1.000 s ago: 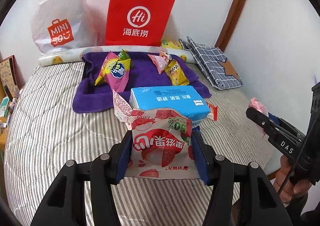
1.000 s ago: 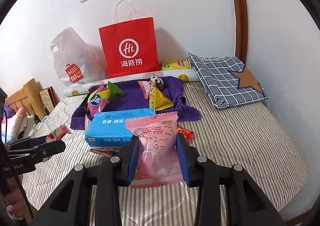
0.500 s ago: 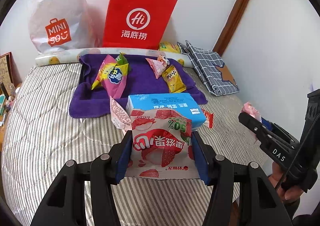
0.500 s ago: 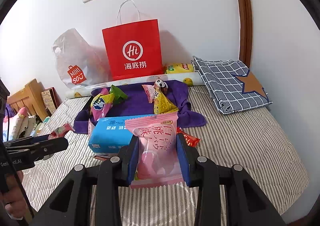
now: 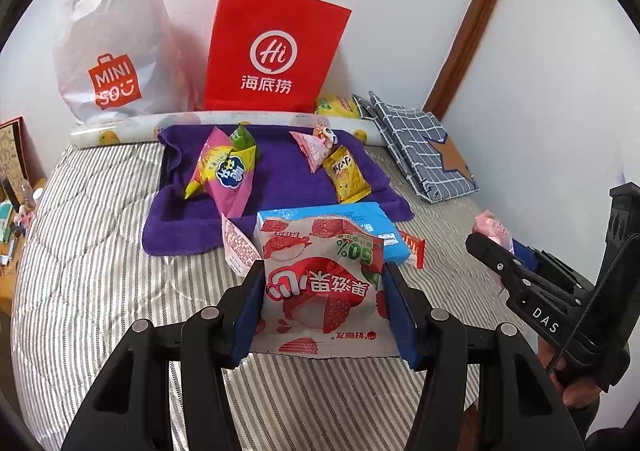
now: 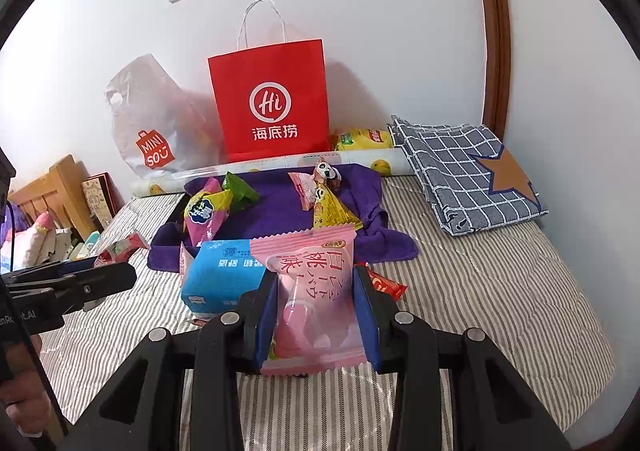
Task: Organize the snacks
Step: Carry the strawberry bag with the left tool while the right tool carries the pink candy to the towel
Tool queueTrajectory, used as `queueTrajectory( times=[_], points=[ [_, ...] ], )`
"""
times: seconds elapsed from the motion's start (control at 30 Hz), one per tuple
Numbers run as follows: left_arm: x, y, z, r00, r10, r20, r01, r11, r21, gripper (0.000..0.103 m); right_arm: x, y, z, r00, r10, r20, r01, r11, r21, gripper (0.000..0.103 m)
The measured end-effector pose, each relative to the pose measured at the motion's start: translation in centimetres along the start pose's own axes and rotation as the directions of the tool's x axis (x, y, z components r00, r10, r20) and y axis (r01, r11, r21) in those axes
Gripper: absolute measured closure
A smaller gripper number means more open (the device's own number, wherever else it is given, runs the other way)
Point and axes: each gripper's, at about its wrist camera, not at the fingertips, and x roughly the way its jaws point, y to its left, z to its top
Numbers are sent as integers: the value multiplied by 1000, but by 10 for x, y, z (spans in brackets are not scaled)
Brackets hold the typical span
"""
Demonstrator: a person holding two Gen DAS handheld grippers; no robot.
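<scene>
My left gripper (image 5: 324, 307) is shut on a red-and-white strawberry snack packet (image 5: 320, 283), held above the striped bed. My right gripper (image 6: 316, 311) is shut on a pink peach snack packet (image 6: 308, 291); it also shows at the right edge of the left wrist view, the right gripper (image 5: 496, 247). Ahead lies a blue tissue pack (image 5: 360, 221) with a red-checked packet (image 5: 238, 245) beside it. Several snacks rest on the purple towel (image 5: 280, 179): a pink-and-yellow packet (image 5: 228, 171), a green one (image 5: 242, 135), a pale pink one (image 5: 312, 145) and a yellow one (image 5: 344, 173).
A red paper bag (image 5: 276, 51) and a white plastic bag (image 5: 112, 47) lean on the wall behind a rolled fruit-print sheet (image 5: 120, 129). A folded checked cloth (image 5: 424, 147) lies at the right. A small red wrapper (image 6: 384, 283) lies by the tissue pack. A wooden headboard (image 6: 56, 187) stands at the left.
Both views have drifted slightly; the bags and snacks sit a little lower and nearer in frame. Both grips stay the same.
</scene>
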Motion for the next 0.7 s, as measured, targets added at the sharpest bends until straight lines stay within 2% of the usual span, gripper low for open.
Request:
queueTrajectory(
  times=[0.47, 0.7],
  points=[
    [-2, -1, 5, 1000, -12, 16, 12, 1000, 6, 46, -4, 3, 9, 1000, -10, 19, 10, 1000, -1, 69],
    [5, 3, 3, 1000, -14, 0, 14, 1000, -4, 46, 2, 5, 12, 1000, 9, 6, -10, 1000, 11, 69]
  ],
)
